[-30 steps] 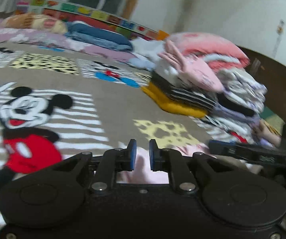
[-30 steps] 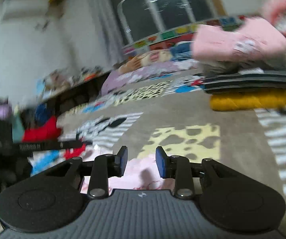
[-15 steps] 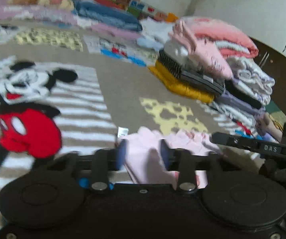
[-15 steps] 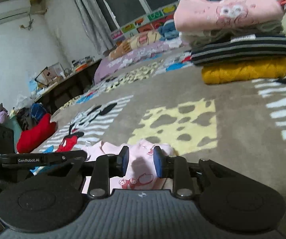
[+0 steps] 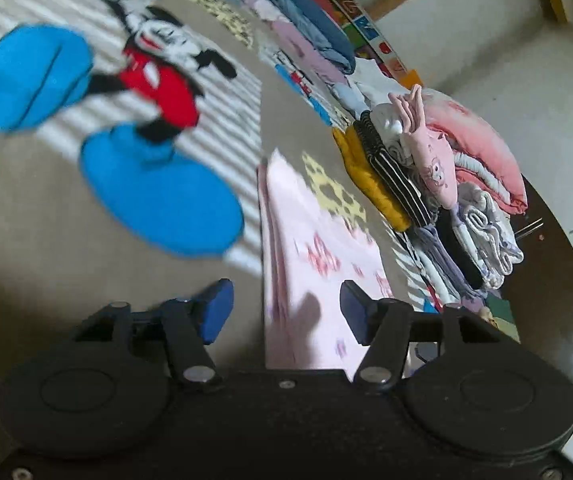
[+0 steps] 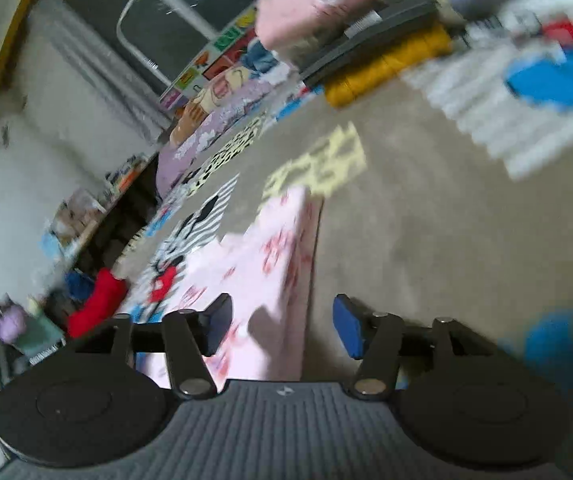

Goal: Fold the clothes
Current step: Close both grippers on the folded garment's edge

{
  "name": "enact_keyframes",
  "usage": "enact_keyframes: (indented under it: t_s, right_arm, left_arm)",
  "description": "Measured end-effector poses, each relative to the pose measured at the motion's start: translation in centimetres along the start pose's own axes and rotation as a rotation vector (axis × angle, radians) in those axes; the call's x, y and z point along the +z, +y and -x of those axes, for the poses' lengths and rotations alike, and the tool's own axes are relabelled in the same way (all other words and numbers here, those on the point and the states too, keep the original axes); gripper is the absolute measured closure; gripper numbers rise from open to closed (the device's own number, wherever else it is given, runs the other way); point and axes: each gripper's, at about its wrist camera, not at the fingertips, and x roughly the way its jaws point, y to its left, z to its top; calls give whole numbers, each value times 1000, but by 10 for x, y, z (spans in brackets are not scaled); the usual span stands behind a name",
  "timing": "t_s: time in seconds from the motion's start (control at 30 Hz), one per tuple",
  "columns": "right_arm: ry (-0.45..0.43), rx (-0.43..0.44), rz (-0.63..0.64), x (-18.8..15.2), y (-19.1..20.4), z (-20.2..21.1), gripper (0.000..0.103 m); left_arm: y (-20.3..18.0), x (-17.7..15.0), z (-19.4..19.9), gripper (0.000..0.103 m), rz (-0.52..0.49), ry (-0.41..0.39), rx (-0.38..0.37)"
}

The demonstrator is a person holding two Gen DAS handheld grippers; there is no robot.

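Observation:
A pale pink garment with small red prints (image 5: pixel 318 256) lies folded flat on the cartoon-print blanket (image 5: pixel 46 216). In the left wrist view its left folded edge runs up between the fingers of my left gripper (image 5: pixel 284 314), whose jaws are opening and do not press on it. The right wrist view shows the same garment (image 6: pixel 262 264), its right edge between the fingers of my right gripper (image 6: pixel 282 326). Those jaws are opening too, with the cloth lying loose under them. Both views are tilted and blurred.
A tall stack of folded clothes (image 5: pixel 426 176), yellow at the bottom and pink on top, stands beyond the garment; it also shows in the right wrist view (image 6: pixel 366 40). Rolled bedding (image 5: pixel 310 36) lines the far wall. A dark wooden bed edge (image 5: pixel 558 280) curves at right. Red cloth (image 6: pixel 94 304) lies left.
Both grippers went from nearly shut on the pink garment to open and let it go. Both rolled and drew back, so the garment now lies flat ahead of them.

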Motion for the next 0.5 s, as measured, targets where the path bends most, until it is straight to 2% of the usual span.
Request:
enact_keyframes:
  t_s: [0.17, 0.2, 0.23, 0.3, 0.33, 0.4, 0.5]
  right_arm:
    - [-32, -24, -4, -18, 7, -5, 43]
    - [-43, -29, -19, -19, 7, -6, 47]
    - [-55, -34, -36, -21, 5, -7, 50]
    - [-72, -42, -68, -25, 1, -8, 73]
    - [-80, -41, -89, -26, -3, -9, 76]
    - [-98, -29, -138, -26, -12, -9, 89]
    - [-107, -3, -194, -27, -16, -6, 92]
  left_arm:
    - [-7, -18, 4, 48, 53, -42, 14]
    - [-10, -21, 3, 56, 56, -48, 20]
    - [-10, -24, 1, 71, 65, -44, 30]
    - [-7, -29, 0, 83, 85, -55, 45]
    - [-5, -31, -1, 89, 98, -67, 48]
    - [1, -33, 1, 93, 124, -90, 29]
    - [-4, -35, 12, 95, 110, -117, 5]
